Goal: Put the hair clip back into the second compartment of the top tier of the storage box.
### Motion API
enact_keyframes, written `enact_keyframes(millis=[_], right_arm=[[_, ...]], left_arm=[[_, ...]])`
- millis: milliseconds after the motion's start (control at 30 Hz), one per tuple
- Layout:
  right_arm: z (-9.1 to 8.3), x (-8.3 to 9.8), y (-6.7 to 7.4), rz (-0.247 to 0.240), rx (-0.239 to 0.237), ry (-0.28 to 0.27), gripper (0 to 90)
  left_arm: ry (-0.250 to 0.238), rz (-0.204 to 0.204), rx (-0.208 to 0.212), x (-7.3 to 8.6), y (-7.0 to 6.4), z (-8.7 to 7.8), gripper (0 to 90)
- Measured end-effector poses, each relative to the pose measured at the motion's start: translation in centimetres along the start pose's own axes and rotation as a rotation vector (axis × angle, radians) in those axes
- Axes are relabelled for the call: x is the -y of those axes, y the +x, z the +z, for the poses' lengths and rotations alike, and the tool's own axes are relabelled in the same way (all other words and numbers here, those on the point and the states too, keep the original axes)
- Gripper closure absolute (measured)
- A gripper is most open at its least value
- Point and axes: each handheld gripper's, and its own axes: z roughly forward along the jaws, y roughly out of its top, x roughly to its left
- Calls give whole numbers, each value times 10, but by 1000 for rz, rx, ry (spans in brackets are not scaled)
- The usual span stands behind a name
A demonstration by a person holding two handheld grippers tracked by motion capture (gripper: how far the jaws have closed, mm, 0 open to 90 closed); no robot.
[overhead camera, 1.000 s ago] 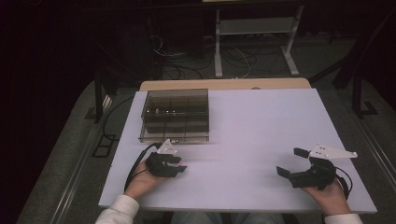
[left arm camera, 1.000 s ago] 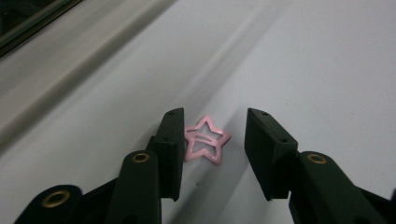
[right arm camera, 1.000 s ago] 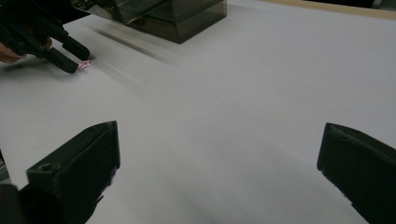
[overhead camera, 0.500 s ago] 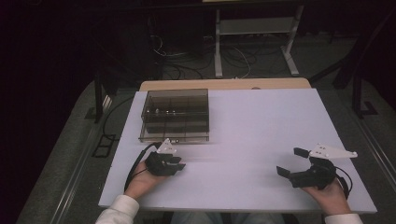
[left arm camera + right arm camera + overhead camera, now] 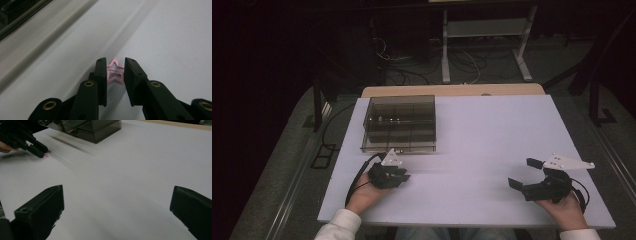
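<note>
The left gripper point(image 5: 115, 75) rests low on the white counter point(image 5: 492, 140), just in front of a smoky transparent plastic box with compartments point(image 5: 400, 123). Between its two black jaws stands a small pink star-shaped outline piece point(image 5: 115, 71), with the jaws set close against its two sides; they have just been closing in on it, and in the left gripper view the pads appear to touch its points, so the left gripper is grasping the star. In the right gripper view the same pink star point(image 5: 46, 155) shows at the tip of the left gripper point(image 5: 40, 151), sitting on the counter surface near the box point(image 5: 92, 128). The right gripper point(image 5: 524, 175) lies well apart at the counter's right near edge, held in the person's right hand point(image 5: 564, 210), its jaws spread wide with only bare counter between them.
</note>
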Motion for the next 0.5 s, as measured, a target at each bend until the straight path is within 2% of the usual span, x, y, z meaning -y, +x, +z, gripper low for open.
enact_keyframes(millis=[200,500], right_arm=[[0,0,0,-1,0,-1,0],[-1,0,0,2,2,-2,0]], left_arm=[[0,-14,10,0,2,0,726],[-1,-12,18,-1,1,-3,727]])
